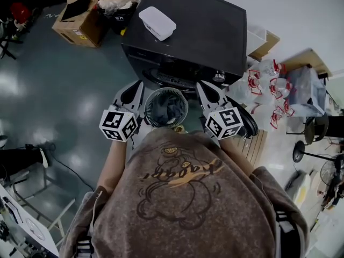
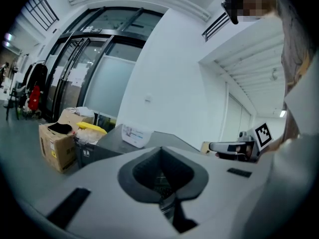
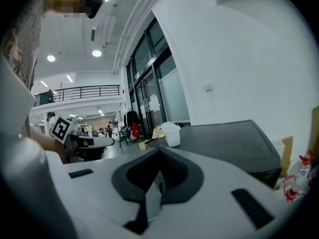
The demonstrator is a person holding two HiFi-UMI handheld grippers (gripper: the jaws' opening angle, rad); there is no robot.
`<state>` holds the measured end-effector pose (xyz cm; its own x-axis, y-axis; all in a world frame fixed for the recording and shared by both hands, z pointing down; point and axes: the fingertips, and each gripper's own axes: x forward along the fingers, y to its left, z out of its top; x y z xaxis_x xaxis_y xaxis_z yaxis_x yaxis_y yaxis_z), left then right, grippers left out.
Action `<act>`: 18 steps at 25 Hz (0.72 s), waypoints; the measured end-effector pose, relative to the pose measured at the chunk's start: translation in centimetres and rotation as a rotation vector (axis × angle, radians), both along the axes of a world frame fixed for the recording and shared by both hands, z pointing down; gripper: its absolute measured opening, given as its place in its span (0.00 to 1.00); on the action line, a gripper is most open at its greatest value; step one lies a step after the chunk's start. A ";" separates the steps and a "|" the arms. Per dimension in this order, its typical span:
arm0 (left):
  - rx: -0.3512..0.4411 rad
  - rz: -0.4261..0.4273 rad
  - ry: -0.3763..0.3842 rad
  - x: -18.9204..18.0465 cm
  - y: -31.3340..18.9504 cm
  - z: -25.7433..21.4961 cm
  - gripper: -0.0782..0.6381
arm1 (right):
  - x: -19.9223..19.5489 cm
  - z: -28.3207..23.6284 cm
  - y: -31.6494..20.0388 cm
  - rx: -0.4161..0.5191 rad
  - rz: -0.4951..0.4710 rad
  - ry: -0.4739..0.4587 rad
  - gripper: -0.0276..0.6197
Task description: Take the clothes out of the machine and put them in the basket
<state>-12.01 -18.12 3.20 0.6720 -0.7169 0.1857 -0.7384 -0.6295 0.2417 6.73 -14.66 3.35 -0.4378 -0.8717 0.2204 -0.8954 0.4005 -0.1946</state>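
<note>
Head view: basket point(image 1: 149, 110) beside machine point(image 1: 207, 34) front

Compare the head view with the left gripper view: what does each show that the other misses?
Head view only: the round basket holding dark cloth, plainly seen in front of the machine, and the red-and-white bottles beside it. Left gripper view only: the tall glass doors behind the machine. Both: the machine's dark top, the white container on it, the cardboard box, and the right hand-held gripper.
</note>
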 end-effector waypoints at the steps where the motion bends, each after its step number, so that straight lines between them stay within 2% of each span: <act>1: 0.000 0.001 0.001 0.1 0.0 -0.1 0.12 | 0.0 0.0 0.0 0.000 0.000 0.000 0.04; 9: 0.000 -0.015 0.008 0.3 0.1 -0.5 0.12 | 0.8 -0.1 0.0 0.007 0.014 -0.012 0.04; 18: -0.002 -0.011 0.003 0.8 0.5 -0.6 0.12 | -0.2 -0.3 -0.2 0.021 -0.031 -0.004 0.03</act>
<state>-11.23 -17.62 2.62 0.6643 -0.7241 0.1854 -0.7448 -0.6206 0.2453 6.55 -14.86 3.09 -0.4655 -0.8621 0.2001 -0.8817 0.4320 -0.1898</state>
